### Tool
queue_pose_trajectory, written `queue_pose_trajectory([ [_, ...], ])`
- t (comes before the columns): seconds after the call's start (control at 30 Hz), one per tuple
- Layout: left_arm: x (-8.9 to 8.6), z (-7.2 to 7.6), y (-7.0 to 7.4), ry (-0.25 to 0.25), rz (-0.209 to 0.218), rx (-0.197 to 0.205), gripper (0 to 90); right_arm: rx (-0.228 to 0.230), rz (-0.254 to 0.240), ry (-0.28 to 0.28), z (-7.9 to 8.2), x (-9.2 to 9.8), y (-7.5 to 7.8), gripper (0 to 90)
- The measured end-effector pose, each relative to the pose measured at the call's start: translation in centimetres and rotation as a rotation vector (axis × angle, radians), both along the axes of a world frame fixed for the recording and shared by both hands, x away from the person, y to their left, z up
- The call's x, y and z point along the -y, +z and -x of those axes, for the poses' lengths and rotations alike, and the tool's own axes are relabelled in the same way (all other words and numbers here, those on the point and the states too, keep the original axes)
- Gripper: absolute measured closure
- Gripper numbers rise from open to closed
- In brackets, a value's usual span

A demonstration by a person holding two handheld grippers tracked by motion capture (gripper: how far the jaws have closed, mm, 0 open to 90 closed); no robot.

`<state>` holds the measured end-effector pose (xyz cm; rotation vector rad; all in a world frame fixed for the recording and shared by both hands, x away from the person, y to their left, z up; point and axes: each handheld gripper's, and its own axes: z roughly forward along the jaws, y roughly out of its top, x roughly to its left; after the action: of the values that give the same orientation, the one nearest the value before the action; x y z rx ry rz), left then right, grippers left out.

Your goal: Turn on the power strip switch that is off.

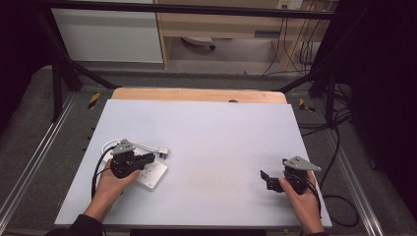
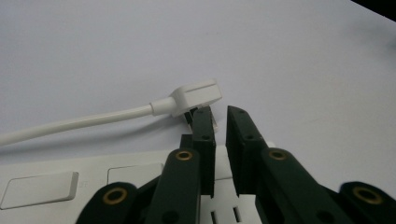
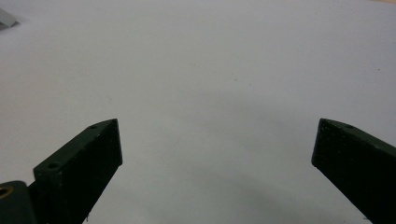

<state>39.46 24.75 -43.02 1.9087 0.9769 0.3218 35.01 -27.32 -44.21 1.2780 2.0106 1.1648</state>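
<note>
Pale grey board (image 1: 206, 142) covers most of the table, with a wooden strip along its far edge and dark floor and cabling beyond it. Taking the white power strip (image 1: 153, 174) as the landmark, the left gripper (image 1: 150, 158) sits directly over its near end, its jaws drawn to a narrow slit above the socket face (image 2: 140, 175). Just past the strip's far edge lies the white plug (image 2: 196, 95), prongs facing the strip, its white cable (image 2: 79, 122) trailing off to the left. Whether the jaw tips already pinch the prongs is hard to say; they seem to close beside them rather than on them. Judging by this, the step in hand is lining up on the plug for a grasp, and the next move calls for a small advance and a firm close on the plug body. Far to the right of the strip, the right gripper (image 1: 269, 181) rests with jaws spread wide over bare board, near the right edge, leaving broad open room between the two
</note>
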Motion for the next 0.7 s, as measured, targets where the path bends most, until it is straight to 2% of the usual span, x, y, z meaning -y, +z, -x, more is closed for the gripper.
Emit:
queue_pose_trajectory([
  [0.47,0.29,-0.02,0.34,0.032,0.034,0.018,54.0,0.004,0.005,0.003,0.03,0.06,0.05,2.2],
  [0.7,0.46,-0.16,0.67,0.061,0.067,-0.008,26.0,0.004,0.005,0.0,0.01,0.08,0.04,2.1],
])
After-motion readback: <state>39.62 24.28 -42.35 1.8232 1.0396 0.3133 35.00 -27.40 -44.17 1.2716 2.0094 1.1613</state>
